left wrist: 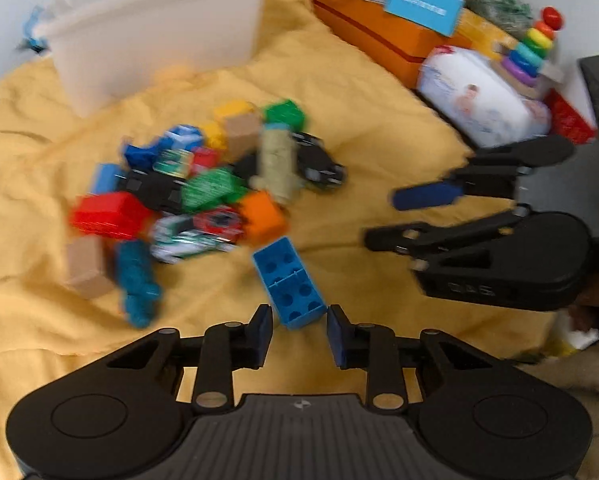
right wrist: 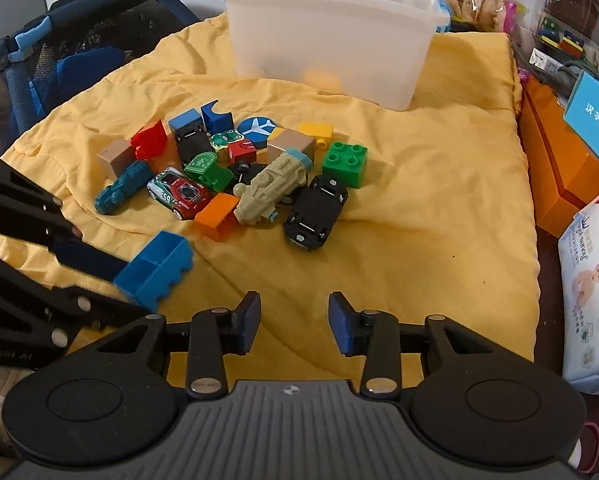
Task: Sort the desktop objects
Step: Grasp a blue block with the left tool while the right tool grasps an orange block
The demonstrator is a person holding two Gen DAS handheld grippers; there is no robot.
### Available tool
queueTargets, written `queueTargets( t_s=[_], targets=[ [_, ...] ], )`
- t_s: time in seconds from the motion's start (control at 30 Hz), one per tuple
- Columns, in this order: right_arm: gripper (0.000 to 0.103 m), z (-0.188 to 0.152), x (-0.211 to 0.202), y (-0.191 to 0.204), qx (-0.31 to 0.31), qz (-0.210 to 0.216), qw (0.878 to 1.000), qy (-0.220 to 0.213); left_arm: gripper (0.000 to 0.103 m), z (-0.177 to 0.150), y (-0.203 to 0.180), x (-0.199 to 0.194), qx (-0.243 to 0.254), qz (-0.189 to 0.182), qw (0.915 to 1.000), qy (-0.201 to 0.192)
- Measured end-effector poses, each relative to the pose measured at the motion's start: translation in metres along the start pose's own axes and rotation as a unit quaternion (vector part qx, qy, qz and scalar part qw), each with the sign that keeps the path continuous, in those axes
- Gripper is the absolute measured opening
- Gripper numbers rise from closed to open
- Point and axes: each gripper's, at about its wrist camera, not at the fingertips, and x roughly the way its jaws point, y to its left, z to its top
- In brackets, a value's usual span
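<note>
A pile of toy bricks and toy cars (right wrist: 235, 168) lies on a yellow cloth (right wrist: 419, 220); the same pile is blurred in the left wrist view (left wrist: 203, 184). A blue brick (left wrist: 289, 282) lies hollow side up just ahead of my left gripper (left wrist: 299, 332), whose jaws stand open on either side of its near end. In the right wrist view the left gripper's fingers (right wrist: 87, 256) flank that blue brick (right wrist: 155, 268). My right gripper (right wrist: 295, 324) is open and empty above bare cloth. It also shows in the left wrist view (left wrist: 383, 216).
A translucent white bin (right wrist: 331, 36) stands on the cloth behind the pile. Orange boxes (right wrist: 559, 168), a blue card (right wrist: 595, 112) and a wipes pack (right wrist: 591, 300) lie to the right. A dark mesh frame (right wrist: 59, 52) stands at the left. A rainbow ring stacker (left wrist: 533, 48) stands far right.
</note>
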Motion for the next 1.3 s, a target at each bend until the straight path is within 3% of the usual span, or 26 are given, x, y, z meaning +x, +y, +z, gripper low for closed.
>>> queueTargets(
  t_s=[0.1,0.23,0.4,0.53,0.67,0.77,0.9,1.03,1.1,1.3],
  targets=[
    [0.041,0.000,-0.001,0.001,-0.004,0.002,1.000,-0.004,0.035,0.001,0.003,-0.010,0.005,0.057,0.9979,-0.029],
    [0.041,0.000,-0.002,0.005,-0.012,0.006,1.000,-0.005,0.035,0.001,0.011,-0.012,0.000,0.102,0.9941,-0.035],
    [0.041,0.001,-0.003,0.008,-0.018,0.008,1.000,-0.009,0.036,-0.001,-0.007,-0.024,0.059,0.122,0.9887,-0.065],
    [0.042,0.001,-0.005,0.010,-0.018,0.009,1.000,-0.008,0.036,-0.002,-0.020,-0.021,0.090,0.060,0.9918,-0.067],
    [0.042,-0.001,-0.006,0.012,-0.020,0.008,1.000,-0.007,0.038,-0.002,-0.029,-0.006,0.129,0.079,0.9866,-0.061],
    [0.042,-0.002,-0.007,0.013,-0.020,0.007,1.000,-0.008,0.038,-0.001,-0.024,0.002,0.126,0.073,0.9877,-0.056],
    [0.042,-0.001,-0.009,0.014,-0.022,0.006,1.000,-0.014,0.043,-0.002,-0.018,0.011,0.139,0.094,0.9841,-0.058],
    [0.041,0.006,-0.009,0.018,-0.021,0.014,0.999,-0.025,0.038,-0.004,0.002,0.017,0.097,0.059,0.9927,-0.040],
    [0.041,0.012,-0.009,0.021,-0.024,0.021,0.999,-0.035,0.027,-0.005,0.009,0.015,0.070,0.046,0.9957,-0.039],
    [0.033,0.031,0.002,0.038,-0.055,0.051,0.996,-0.055,0.027,-0.014,0.019,0.002,0.028,0.053,0.9980,-0.022]
  ],
)
